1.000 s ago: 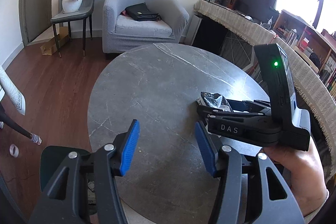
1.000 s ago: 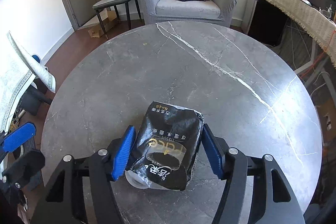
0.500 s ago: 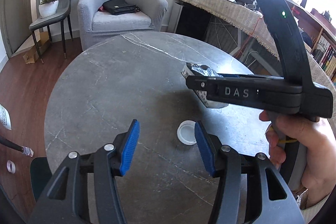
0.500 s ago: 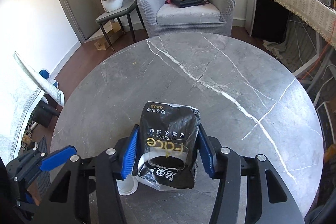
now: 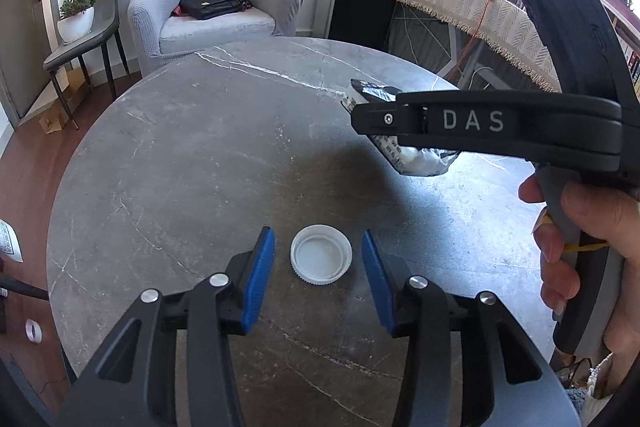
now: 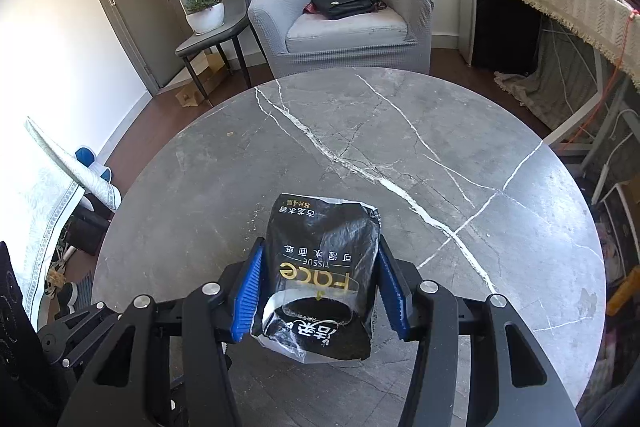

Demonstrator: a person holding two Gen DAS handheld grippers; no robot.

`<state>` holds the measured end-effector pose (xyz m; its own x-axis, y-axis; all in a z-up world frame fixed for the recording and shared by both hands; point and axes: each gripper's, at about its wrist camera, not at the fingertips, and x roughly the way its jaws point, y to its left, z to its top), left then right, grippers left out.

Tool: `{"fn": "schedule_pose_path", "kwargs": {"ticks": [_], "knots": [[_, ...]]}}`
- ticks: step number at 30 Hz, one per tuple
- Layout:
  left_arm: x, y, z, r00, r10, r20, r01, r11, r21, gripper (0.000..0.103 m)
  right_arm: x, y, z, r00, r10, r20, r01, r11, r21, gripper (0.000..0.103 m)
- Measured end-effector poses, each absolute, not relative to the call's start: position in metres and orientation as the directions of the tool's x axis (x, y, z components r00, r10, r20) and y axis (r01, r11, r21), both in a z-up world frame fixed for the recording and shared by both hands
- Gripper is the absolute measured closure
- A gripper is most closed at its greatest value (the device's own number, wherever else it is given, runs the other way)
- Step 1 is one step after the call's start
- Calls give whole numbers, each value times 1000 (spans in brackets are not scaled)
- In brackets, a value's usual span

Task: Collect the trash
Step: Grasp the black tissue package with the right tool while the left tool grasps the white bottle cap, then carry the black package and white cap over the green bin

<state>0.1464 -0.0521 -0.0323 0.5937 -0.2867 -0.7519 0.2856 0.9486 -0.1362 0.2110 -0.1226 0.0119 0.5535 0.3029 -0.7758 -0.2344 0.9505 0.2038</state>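
On the round marble table [image 6: 440, 131], the right gripper [image 6: 320, 285] is clamped on the black tissue pack [image 6: 324, 267]. Nearer, the left gripper [image 5: 318, 261] is closing around a white bottle cap [image 5: 321, 254], untouched. Neither piece is binned yet.

Glossy plastic tissue pack [image 6: 324, 267], matt marble table [image 6: 360, 131]

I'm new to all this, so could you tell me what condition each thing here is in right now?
Cap: lying open side up on the table, between the pads, untouched.
Left gripper: closing around the cap.
Tissue pack: crumpled, torn open, gripped.
Right gripper: clamped on the tissue pack.
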Motion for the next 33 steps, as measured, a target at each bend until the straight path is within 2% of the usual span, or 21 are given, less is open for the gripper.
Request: {"fn": "schedule_pose_path", "kwargs": {"ticks": [6,16,33], "knots": [[149,-51,-33,604,-268,-751,267,955,-127,70,209,-122,12,549,298,-781,-242,951,193,50],[142,-32,-29,619,-273,-737,250,957,-144,70,210,-104,12,543,312,-780,-260,945,197,50],[129,61,-9,676,-257,-691,146,965,-216,70,217,-13,11,500,377,-780,-364,908,205,50]]}}
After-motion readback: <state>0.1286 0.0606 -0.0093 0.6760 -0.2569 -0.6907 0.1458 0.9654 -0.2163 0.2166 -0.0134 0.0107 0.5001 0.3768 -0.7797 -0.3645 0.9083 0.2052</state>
